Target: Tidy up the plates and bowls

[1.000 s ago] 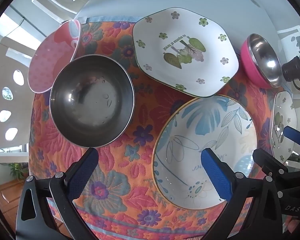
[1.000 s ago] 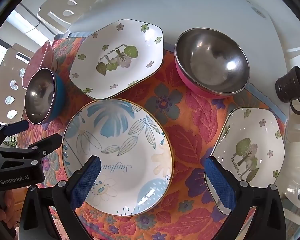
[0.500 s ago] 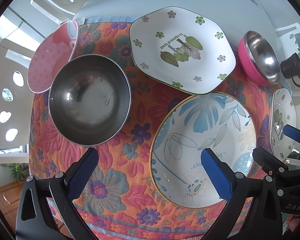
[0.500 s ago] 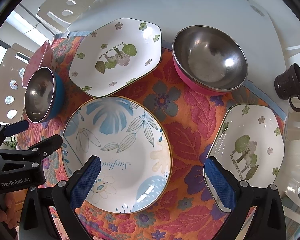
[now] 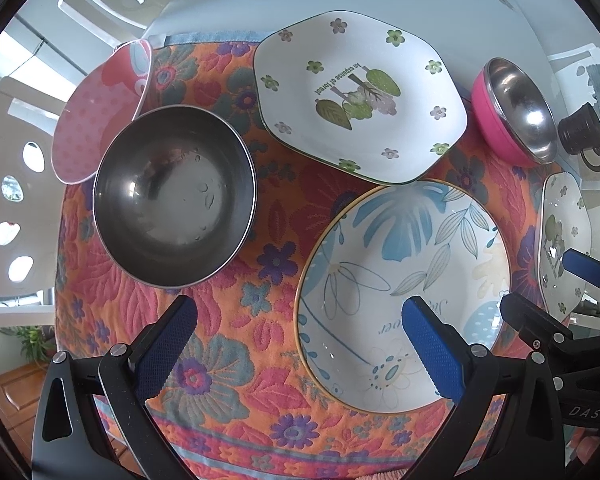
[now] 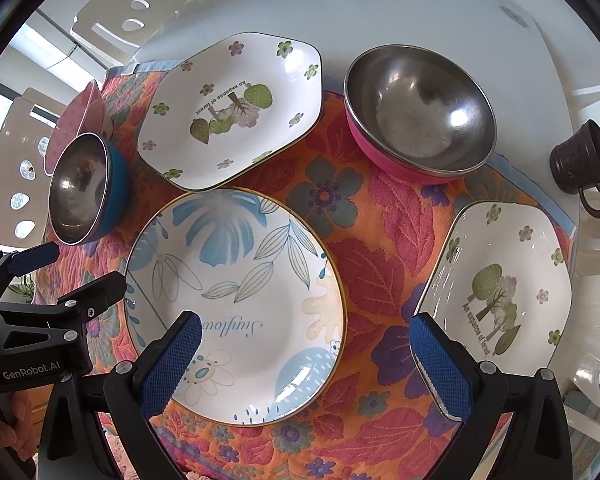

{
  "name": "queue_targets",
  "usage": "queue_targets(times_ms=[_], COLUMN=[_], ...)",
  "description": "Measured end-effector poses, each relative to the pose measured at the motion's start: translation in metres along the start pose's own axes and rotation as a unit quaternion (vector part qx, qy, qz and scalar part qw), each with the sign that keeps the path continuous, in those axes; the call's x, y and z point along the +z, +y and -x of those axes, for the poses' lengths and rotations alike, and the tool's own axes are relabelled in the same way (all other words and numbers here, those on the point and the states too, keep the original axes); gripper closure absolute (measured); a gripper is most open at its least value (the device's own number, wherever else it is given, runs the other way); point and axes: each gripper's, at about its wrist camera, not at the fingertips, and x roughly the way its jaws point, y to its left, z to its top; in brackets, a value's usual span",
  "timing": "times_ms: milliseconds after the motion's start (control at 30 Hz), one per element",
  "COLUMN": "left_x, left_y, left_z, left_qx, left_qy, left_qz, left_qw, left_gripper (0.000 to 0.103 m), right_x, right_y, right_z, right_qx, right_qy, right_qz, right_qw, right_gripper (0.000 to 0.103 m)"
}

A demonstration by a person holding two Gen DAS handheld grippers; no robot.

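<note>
Right wrist view shows the right gripper (image 6: 306, 360) spread wide and empty above the floral cloth (image 6: 372, 268), one finger over the round plate (image 6: 236, 304) lettered "Sunflower". At its left the left gripper (image 6: 66, 270), marked "GenRobot.AI", is also released; in its own view it is (image 5: 300, 346). Two white plates read "An expanse of forest": one near right (image 6: 496, 296), one farther back (image 6: 232, 108). Two steel bowls, blue-sided (image 6: 86, 188) and pink-sided (image 6: 418, 110), sit beyond, plus a pink dotted dish (image 5: 96, 112) and dark cup (image 6: 584, 160).
</note>
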Motion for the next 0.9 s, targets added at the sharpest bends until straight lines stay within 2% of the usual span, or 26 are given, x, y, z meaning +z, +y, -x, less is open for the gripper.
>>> queue_targets(times_ms=[900], left_x=[-0.009], left_y=[-0.003], left_z=[0.001], left_qx=[0.000], left_qy=[-0.004], left_qz=[-0.008], left_qw=[1.0000], left_gripper=[0.001], right_x=[-0.001], right_y=[-0.004], right_z=[0.002], right_qx=[0.009], right_qy=[-0.003], right_qz=[-0.016], right_qw=[1.000], right_gripper=[0.000])
